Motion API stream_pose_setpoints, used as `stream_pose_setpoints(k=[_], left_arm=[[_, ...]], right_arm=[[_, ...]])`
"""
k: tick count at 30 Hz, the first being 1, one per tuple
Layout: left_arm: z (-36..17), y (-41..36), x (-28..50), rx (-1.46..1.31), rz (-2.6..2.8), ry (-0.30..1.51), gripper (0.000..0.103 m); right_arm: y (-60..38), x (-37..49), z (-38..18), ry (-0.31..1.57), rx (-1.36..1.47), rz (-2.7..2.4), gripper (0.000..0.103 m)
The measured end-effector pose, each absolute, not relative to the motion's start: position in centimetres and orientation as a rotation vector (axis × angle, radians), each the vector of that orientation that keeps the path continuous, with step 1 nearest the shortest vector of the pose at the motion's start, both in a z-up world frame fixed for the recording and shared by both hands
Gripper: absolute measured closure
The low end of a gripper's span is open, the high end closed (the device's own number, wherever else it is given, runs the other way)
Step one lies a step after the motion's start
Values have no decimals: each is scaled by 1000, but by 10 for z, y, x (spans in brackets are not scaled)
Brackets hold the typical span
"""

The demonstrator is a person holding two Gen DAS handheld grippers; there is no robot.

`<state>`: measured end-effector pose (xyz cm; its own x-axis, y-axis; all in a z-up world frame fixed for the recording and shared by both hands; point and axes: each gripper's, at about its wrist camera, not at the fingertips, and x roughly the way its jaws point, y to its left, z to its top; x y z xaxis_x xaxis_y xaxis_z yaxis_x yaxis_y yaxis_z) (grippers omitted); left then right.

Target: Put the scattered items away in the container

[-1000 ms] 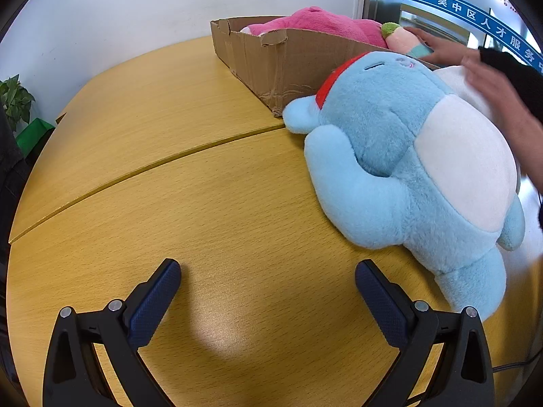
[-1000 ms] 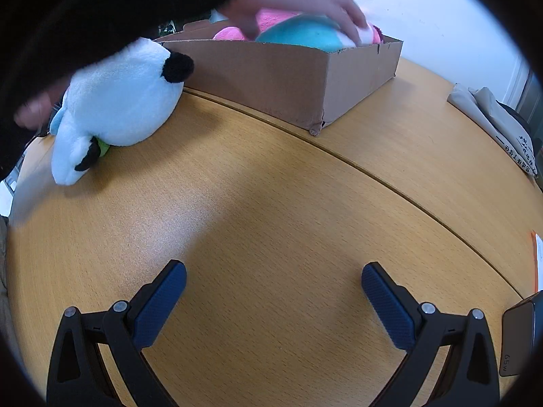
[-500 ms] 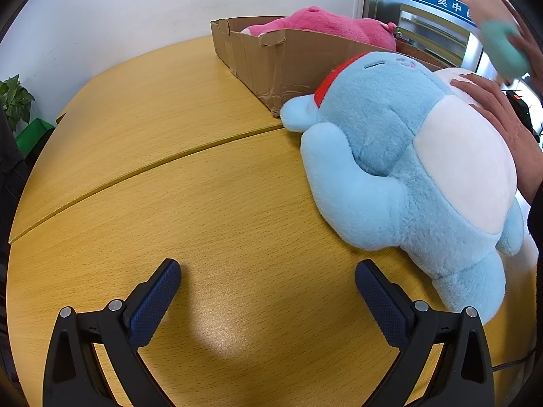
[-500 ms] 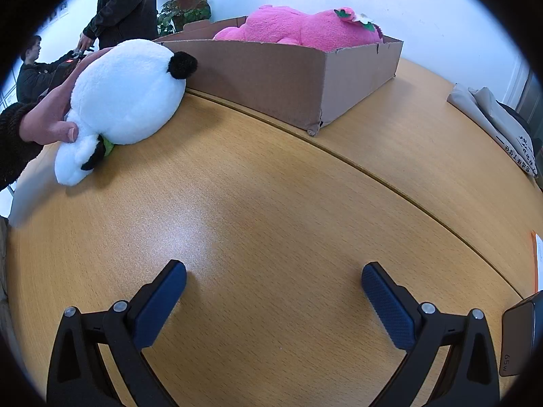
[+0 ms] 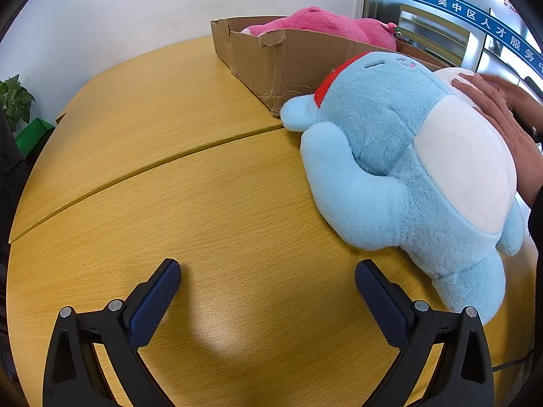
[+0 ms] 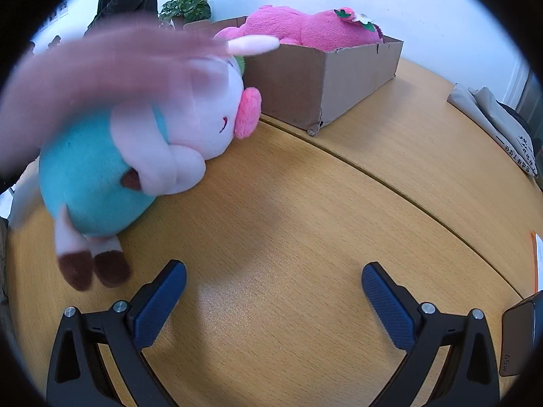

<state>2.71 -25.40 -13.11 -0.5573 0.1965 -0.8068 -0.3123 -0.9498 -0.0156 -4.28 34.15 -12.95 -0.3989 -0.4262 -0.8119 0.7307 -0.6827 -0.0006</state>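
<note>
cardboard box (image 5: pixel 298 64) holds pink plush (image 6: pixel 305 30) | left view: blue plush (image 5: pixel 407 169) | right view: pig plush (image 6: pixel 135 149) | both tongs released, empty

**Layout of table, box and toys**

In the left wrist view, the cardboard box (image 5: pixel 292 61) is placed on the table (image 5: pixel 169 169) at upper centre, with a plush toy (image 5: pixel 325 25) lying inside it. A large plush (image 5: pixel 407 176) is laid on the table at right, its upper end touching the box's near corner. A hand (image 5: pixel 502 118) is rested on its far side.

In the right wrist view, the box (image 6: pixel 325 78) is seen at upper centre. A second plush (image 6: pixel 135 149) is laid on the table (image 6: pixel 339 203) at left, before the box. Folded cloth (image 6: pixel 492 115) is found at the right edge.
</note>
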Motion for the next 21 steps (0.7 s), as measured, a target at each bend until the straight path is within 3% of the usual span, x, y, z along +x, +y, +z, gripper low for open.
stream_pose_setpoints(k=[21], left_arm=[[-132, -256, 30, -1291, 2536, 186, 0]], right_arm=[[342, -44, -129, 469, 1082, -2110, 0]])
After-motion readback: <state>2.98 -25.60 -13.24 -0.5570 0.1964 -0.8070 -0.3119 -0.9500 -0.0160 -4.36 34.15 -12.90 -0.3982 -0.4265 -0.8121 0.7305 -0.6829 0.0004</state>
